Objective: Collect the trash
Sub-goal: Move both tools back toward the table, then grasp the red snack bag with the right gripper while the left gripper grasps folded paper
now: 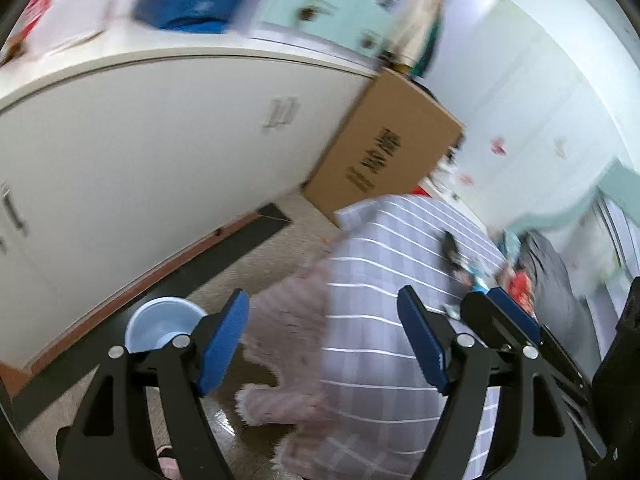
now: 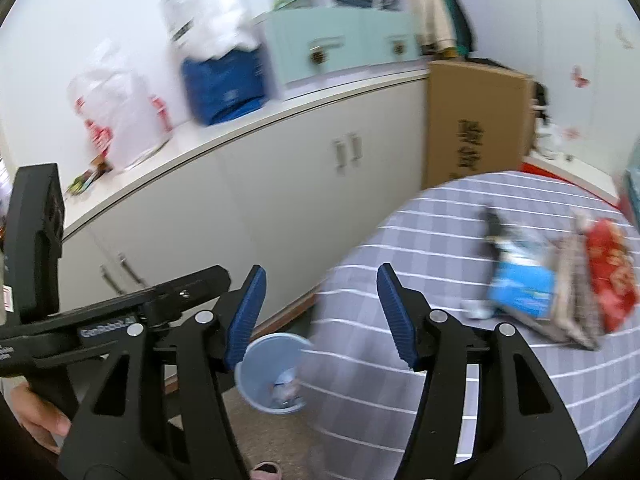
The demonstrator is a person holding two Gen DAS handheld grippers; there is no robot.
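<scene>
motion blur smearing the stuff on the counter top (image 2: 208, 148) in the upper left, blue bag (image 2: 224, 84) just a smudge, trash inside the bin (image 2: 272, 372) too fuzzy to name, cardboard box (image 1: 384, 148) lettering unreadable, pile on the bed (image 2: 440, 280) at right streaked

A white cabinet (image 2: 280, 184) runs along the wall with a blue bag (image 2: 224, 88) and a mint-green box (image 2: 340, 48) on top, a brown cardboard box (image 2: 476, 120) standing beside its end.

Home bedroom (checked bed (image 2: 460, 240), white cabinets (image 2: 280, 184))
</scene>
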